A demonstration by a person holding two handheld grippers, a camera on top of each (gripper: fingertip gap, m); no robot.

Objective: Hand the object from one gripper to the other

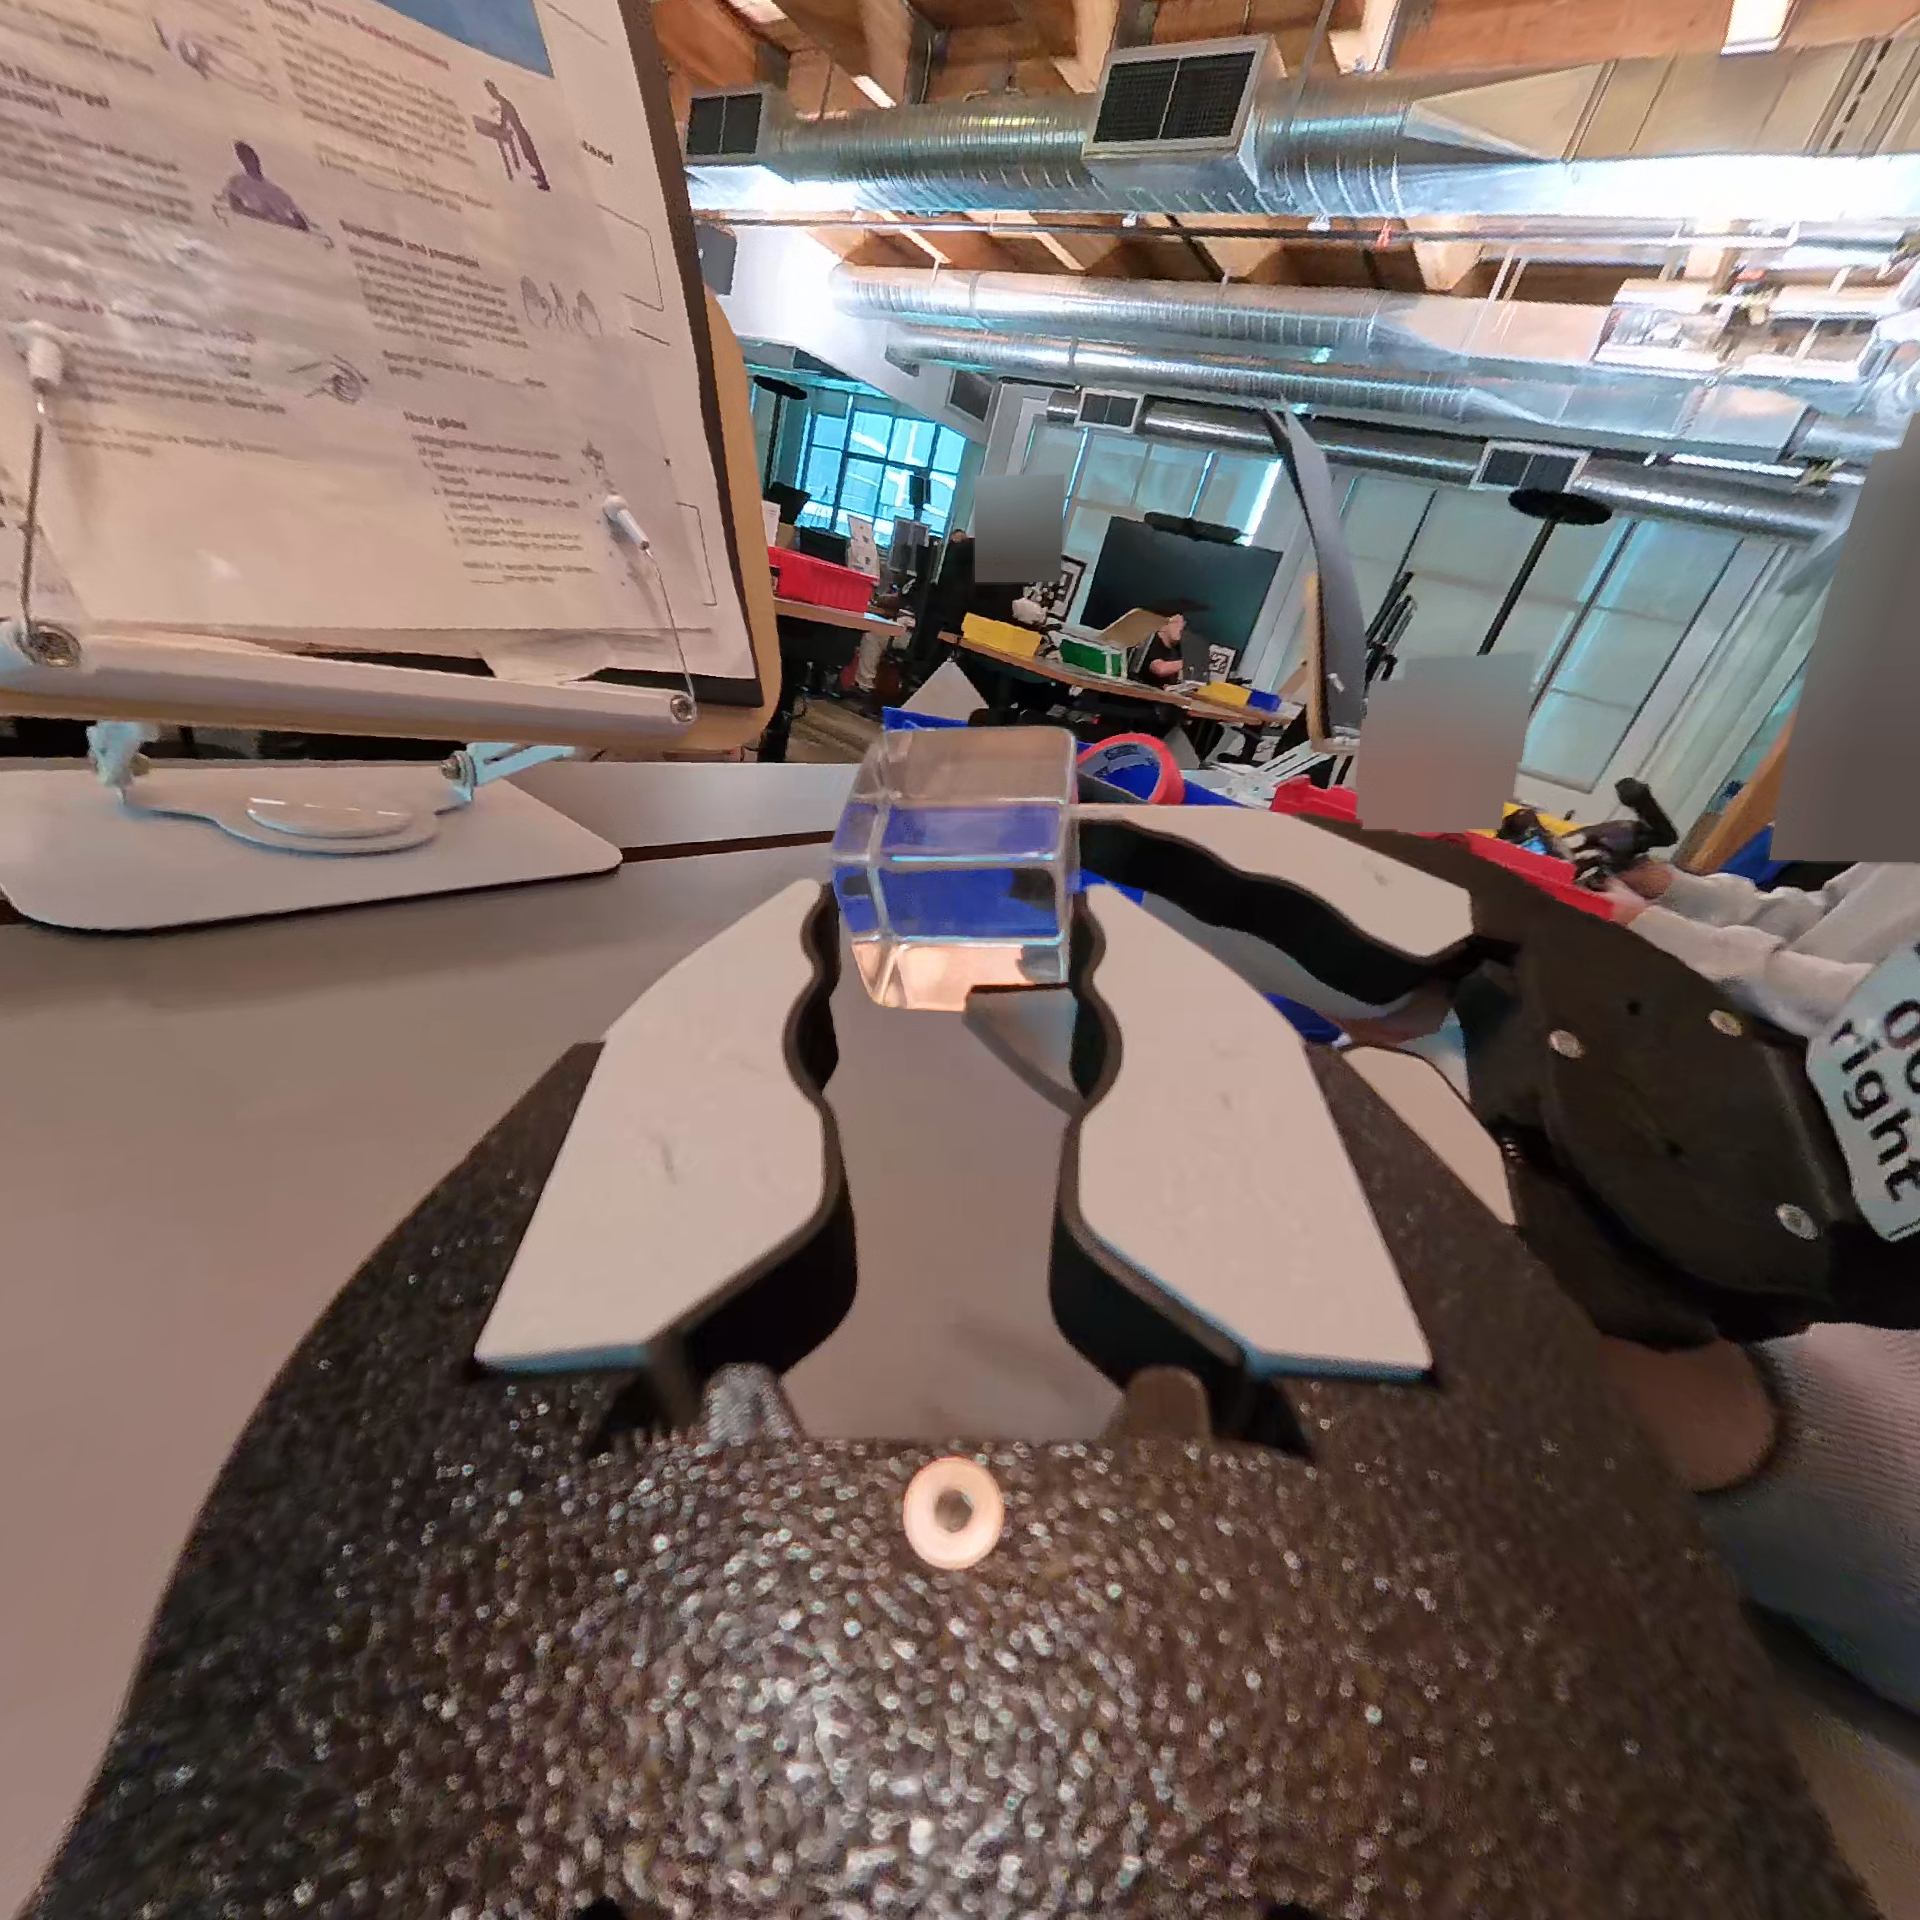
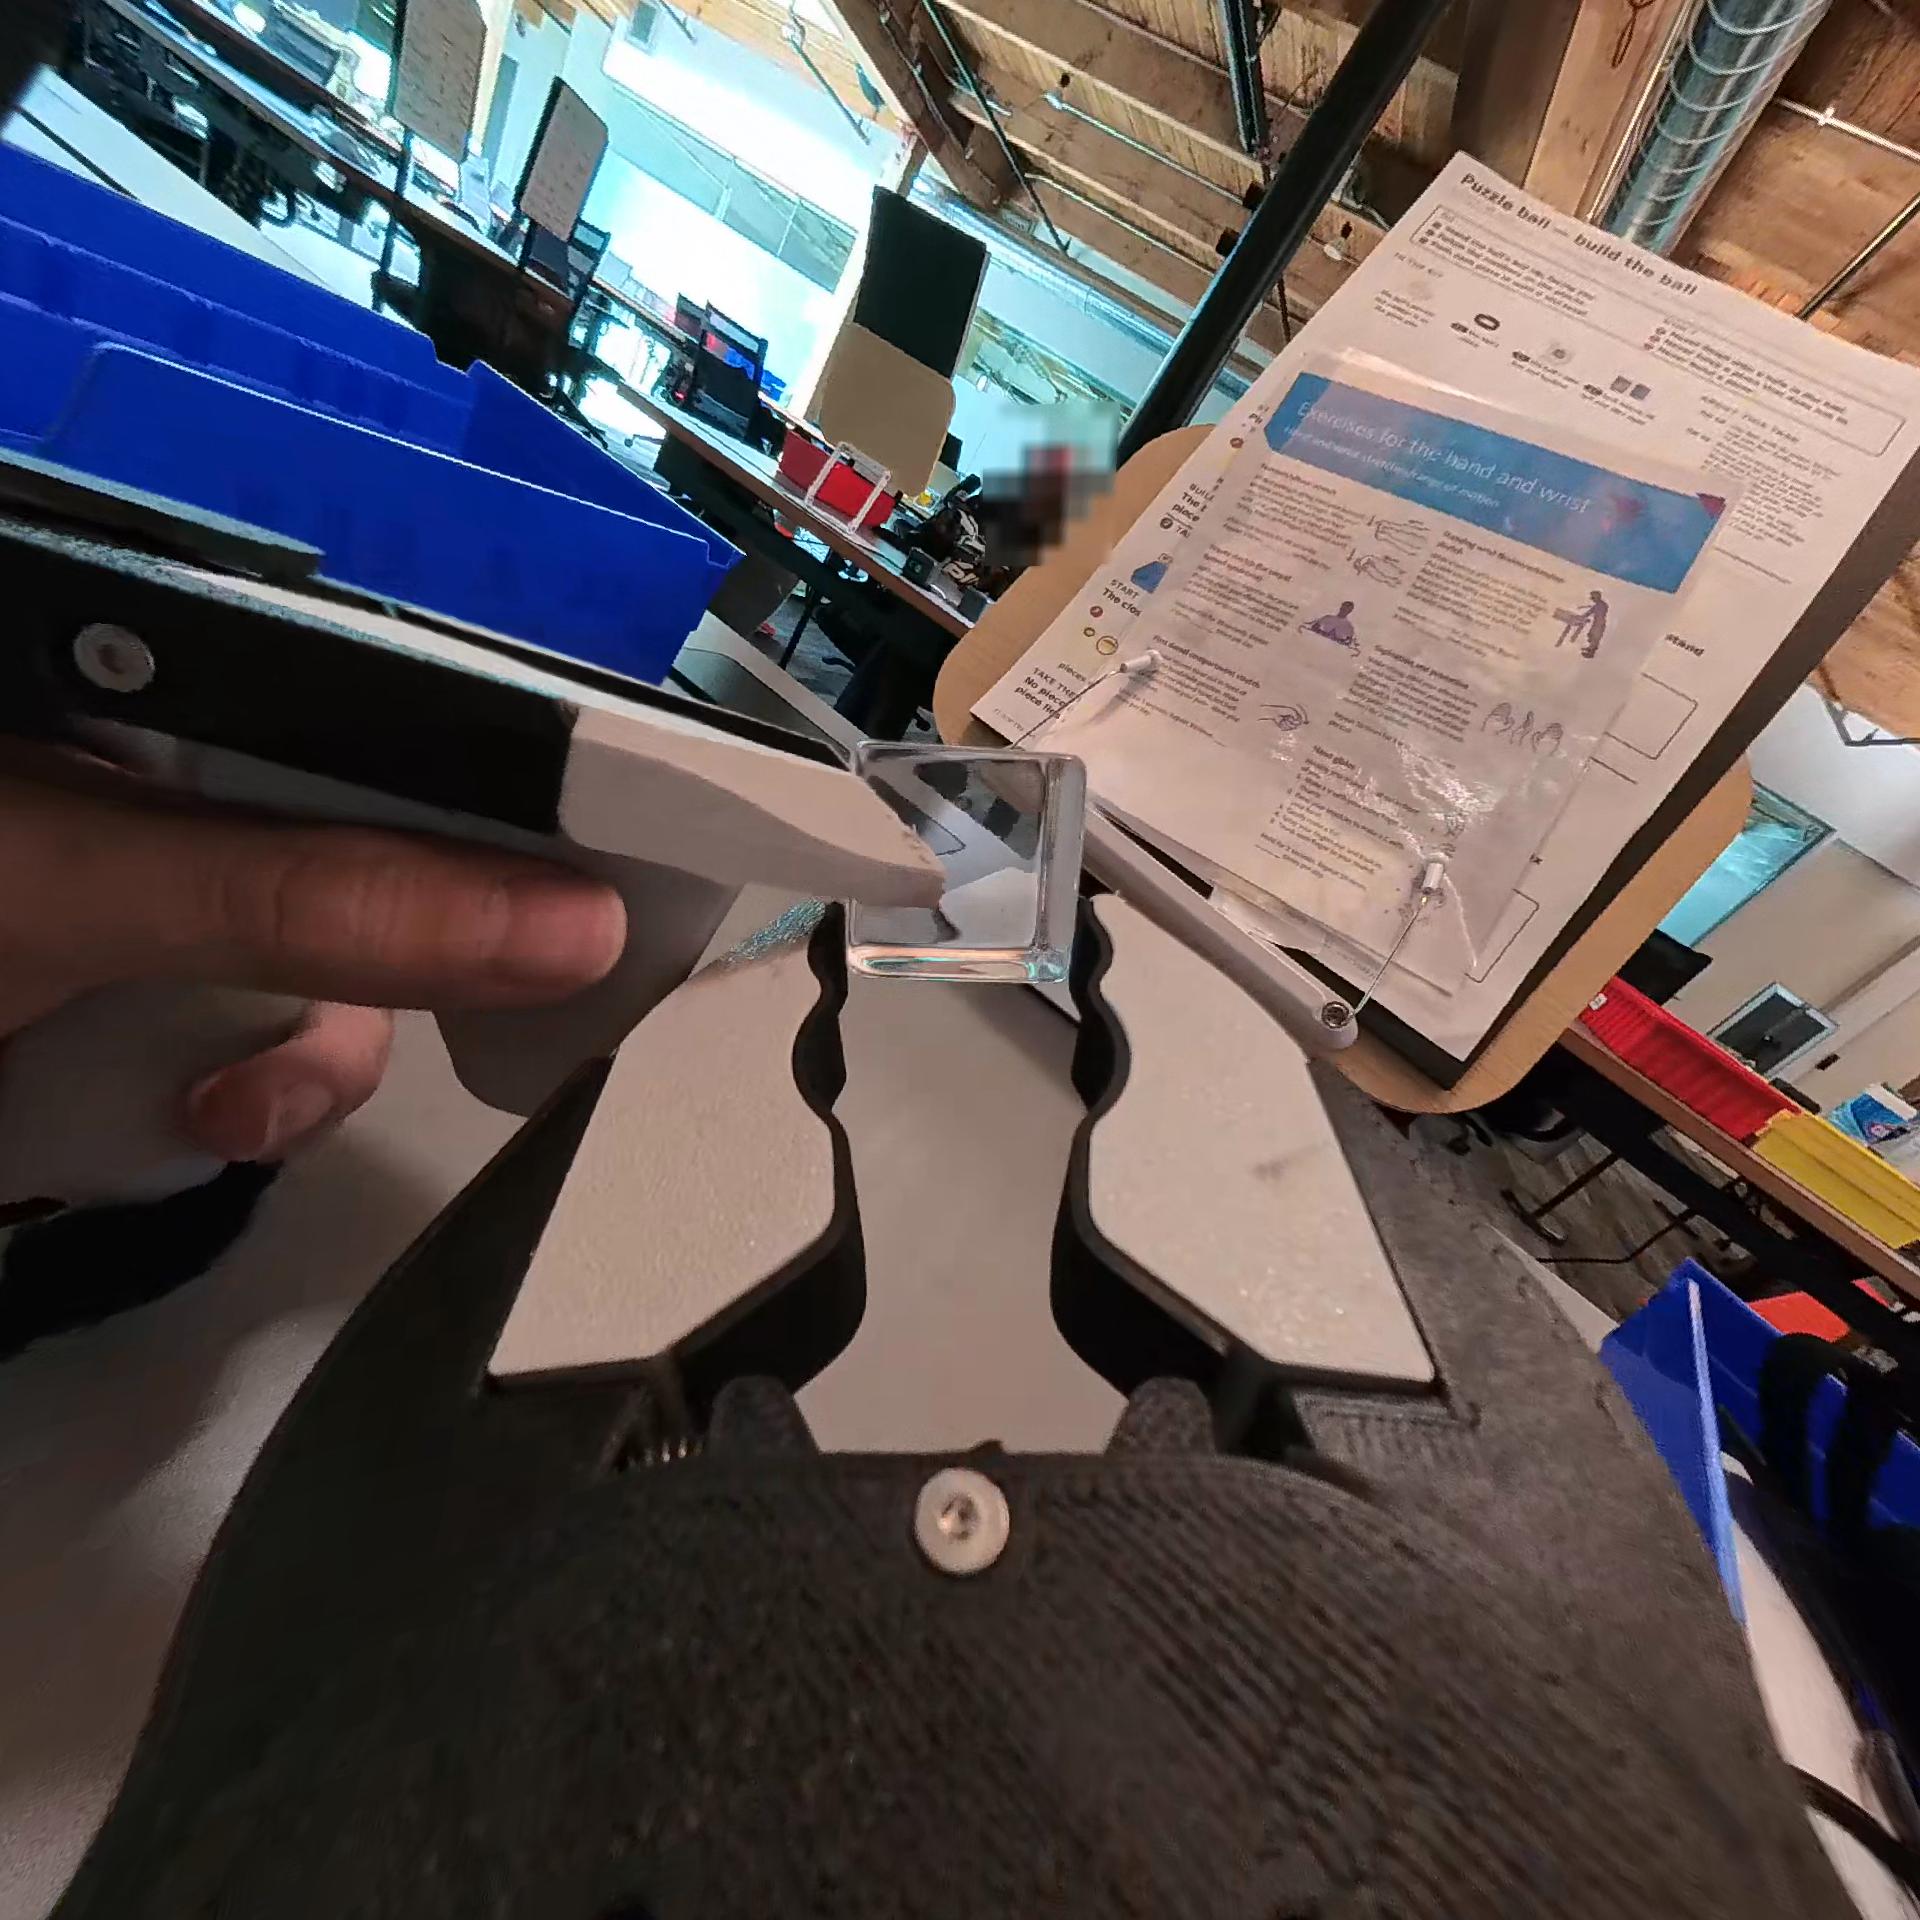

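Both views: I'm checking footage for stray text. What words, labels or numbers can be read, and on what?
I don't copy writing; these bear it.
Sheets on the stand: headings sharp, body print mostly blurred.
White label on the right tongs: dark print, cut off.
Cube: none.

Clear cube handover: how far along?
Done: the clear cube is off the table, and both grippers meet at it. In hand: the left gripper and the right gripper each bracket it at the fingertips. Left: one releasing; which one grips, I cannot tell.
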